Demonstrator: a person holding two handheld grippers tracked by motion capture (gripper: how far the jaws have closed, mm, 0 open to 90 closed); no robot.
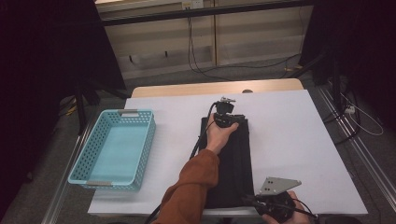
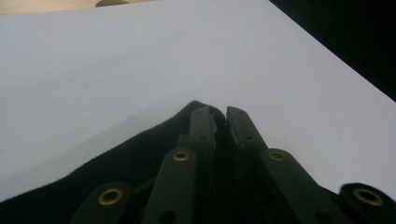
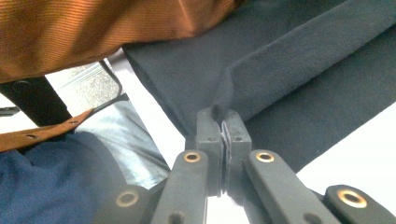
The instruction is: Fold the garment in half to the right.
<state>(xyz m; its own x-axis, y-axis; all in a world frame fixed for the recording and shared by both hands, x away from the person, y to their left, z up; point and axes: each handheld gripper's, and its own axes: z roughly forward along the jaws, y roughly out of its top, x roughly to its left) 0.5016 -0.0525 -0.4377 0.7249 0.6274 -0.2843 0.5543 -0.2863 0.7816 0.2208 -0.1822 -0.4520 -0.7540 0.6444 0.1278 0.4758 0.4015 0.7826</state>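
The surface, under a white sheet, carries a long dark cloth, folded into a narrow strip that runs from the near edge of the surface out toward its middle. A blue basket stands well apart from the cloth, on the left claw's side, and looks empty.

The left claw sits at the cloth's far end, its jaws nearly together with a peak of fabric pinched up between them; a thin gap shows at the tips, so this hold looks slight. The right claw is clamped tight on the cloth's near edge, close to the surface's rim, beside the person's orange sleeve.

The likeliest failure is at the far end: if that claw lifts or pulls with so little fabric caught, the cloth may slide out and the fold fall open. Pulling the two ends unevenly could skew the strip or drag the sheet under it. With the near end so close to the rim, any slack could let the cloth slip off toward the person's lap.
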